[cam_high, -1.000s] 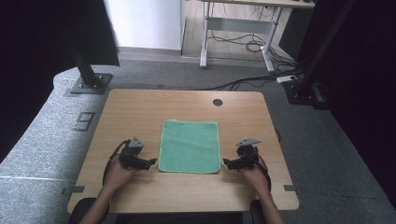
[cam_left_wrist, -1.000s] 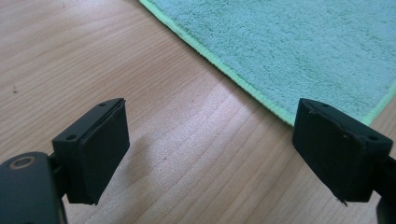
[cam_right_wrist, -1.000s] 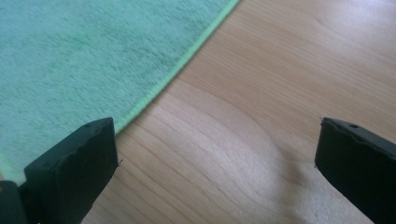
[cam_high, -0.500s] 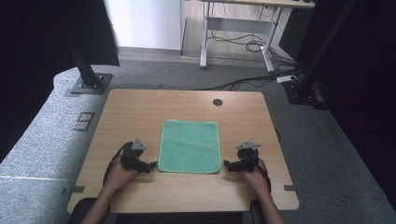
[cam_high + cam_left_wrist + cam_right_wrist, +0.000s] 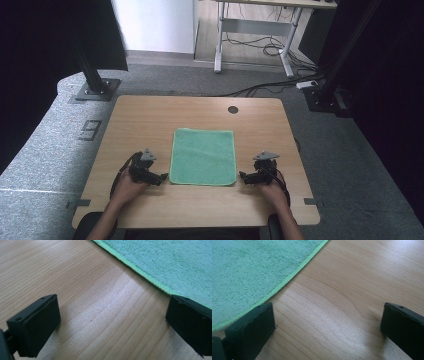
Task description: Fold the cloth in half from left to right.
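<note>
Left tool (image 5: 161,177), right tool (image 5: 244,176): jaws apart, empty, low on the table (image 5: 150,115), flanking the near corners of the green towel (image 5: 203,156), which lies flat at table centre. Step, judged: pinch both near corners evenly, one jaw sliding beneath the hem.

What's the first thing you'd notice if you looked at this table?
The bright green cloth jumps out first: it lies flat in the middle of the wooden table. Next come the two black tools near its front corners, the left tool and the right tool, each held in a hand with its jaws wide open and low over the wood.
</note>
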`<state>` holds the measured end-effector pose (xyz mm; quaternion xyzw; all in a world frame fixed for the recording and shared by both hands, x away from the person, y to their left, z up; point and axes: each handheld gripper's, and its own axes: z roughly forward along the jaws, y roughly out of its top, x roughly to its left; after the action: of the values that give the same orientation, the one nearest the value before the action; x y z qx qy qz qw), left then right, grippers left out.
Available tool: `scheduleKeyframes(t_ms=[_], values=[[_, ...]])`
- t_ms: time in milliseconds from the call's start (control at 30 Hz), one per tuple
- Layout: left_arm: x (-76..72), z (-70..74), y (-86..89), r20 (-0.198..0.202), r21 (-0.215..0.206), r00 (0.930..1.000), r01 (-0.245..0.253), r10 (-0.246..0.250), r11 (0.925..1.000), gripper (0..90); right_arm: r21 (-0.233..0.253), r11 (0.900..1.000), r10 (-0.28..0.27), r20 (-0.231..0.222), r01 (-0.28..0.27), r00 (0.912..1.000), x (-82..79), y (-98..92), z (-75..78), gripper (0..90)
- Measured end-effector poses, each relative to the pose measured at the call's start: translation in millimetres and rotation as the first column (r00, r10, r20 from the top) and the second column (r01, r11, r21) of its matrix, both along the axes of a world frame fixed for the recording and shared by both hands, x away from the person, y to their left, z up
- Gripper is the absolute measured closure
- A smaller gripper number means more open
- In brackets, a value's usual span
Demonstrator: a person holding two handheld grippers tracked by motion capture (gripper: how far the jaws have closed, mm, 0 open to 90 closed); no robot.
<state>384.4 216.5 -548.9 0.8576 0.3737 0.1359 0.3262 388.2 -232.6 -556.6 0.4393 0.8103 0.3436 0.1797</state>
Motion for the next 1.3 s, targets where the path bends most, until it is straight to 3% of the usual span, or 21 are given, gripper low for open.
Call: scheduleKeyframes(t_ms=[200, 367, 500, 667, 767, 800, 900, 1000, 1300], values=[[3.5, 2.3, 2.6, -0.021, -0.021, 0.9998, -0.006, 0.005, 0.9998, 0.0, 0.002, 1.0, -0.005, -0.002, 0.005, 1.0, 0.6, 0.9, 0.2, 0.0], [13.5, 15.1, -0.6, 0.02, -0.04, 0.9988, -0.045, 0.046, 0.9982, 0.0, -0.01, 1.0, -0.012, -0.002, 0.012, 0.9999, 0.2, 3.7, 5.2, 0.0], [23.4, 22.1, -13.0, 0.04, -0.046, 0.9978, -0.05, 0.052, 0.9977, 0.0, 0.005, 1.0, -0.011, 0.011, 0.011, 0.9999, -3.2, 12.4, 15.1, 0.0], [27.8, 13.7, -32.9, 0.039, -0.003, 0.9988, -0.03, 0.031, 0.9995, 0.0, -0.002, 1.0, 0.019, 0.012, -0.019, 0.9997, -8.0, 29.7, 19.7, 0.0], [26.2, 6.9, -38.7, 0.041, 0.071, 0.9989, -0.025, 0.022, 0.9972, 0.0, -0.026, 0.999, 0.032, -0.004, -0.032, 0.9995, -8.2, 34.9, 16.5, 0.0], [25.6, 5.6, -39.1, 0.042, 0.076, 0.9989, -0.024, 0.021, 0.9968, 0.0, -0.027, 0.999, 0.032, -0.01, -0.032, 0.9994, -8.2, 35.4, 15.6, 0.0], [23.5, 5.2, -39.5, 0.04, 0.071, 0.9987, -0.035, 0.032, 0.9969, 0.0, -0.035, 0.999, 0.032, -0.021, -0.033, 0.9993, -8.2, 36.0, 12.3, 0.0], [19.0, 5.1, -40.4, 0.036, 0.07, 0.9989, -0.033, 0.03, 0.997, 0.0, -0.074, 0.996, 0.041, -0.028, -0.043, 0.9988, -8.8, 38.1, 7.8, 0.0], [-3.8, 5.3, -48.2, -0.001, 0.062, 1.0, 0.003, -0.003, 0.9981, 0.0, -0.075, 0.997, 0.013, -0.02, -0.014, 0.9997, -5.2, 25.0, 7.3, 0.0]])
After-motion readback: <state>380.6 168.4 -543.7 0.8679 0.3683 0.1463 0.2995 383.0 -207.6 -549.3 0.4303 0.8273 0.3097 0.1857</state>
